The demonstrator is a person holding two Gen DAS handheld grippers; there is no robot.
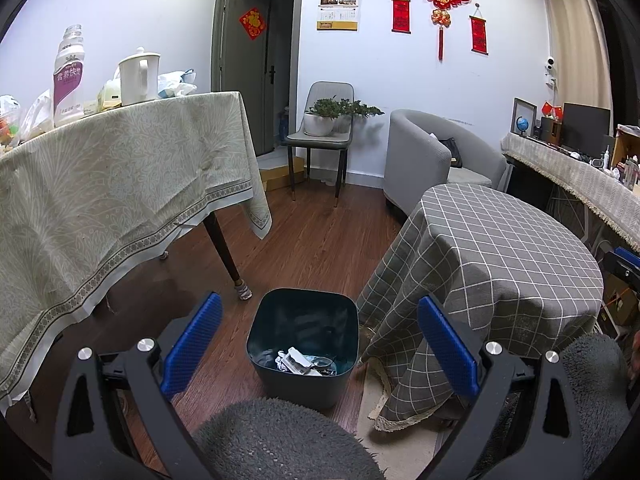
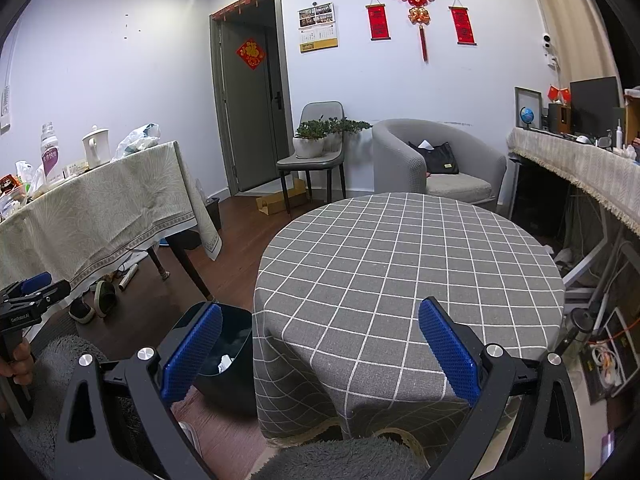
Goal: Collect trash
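Note:
A dark bin (image 1: 303,344) stands on the wooden floor beside the round table, with crumpled white paper and wrappers (image 1: 300,361) lying in its bottom. My left gripper (image 1: 320,312) hangs open above the bin, nothing between its blue pads (image 1: 192,344). In the right wrist view the same bin (image 2: 228,356) shows at lower left with a white scrap inside. My right gripper (image 2: 320,320) is open over the near edge of the round table's grey checked cloth (image 2: 400,264), which carries nothing. The left gripper's body (image 2: 28,304) appears at the far left, held by a hand.
A long table with a pale patterned cloth (image 1: 100,184) on the left holds a bottle (image 1: 69,76), a white kettle (image 1: 139,74) and bags. A chair with potted plants (image 1: 320,120), a grey armchair (image 1: 432,152) and a cluttered sideboard (image 1: 580,172) line the walls. Grey fleece-covered legs (image 1: 280,440) sit below the grippers.

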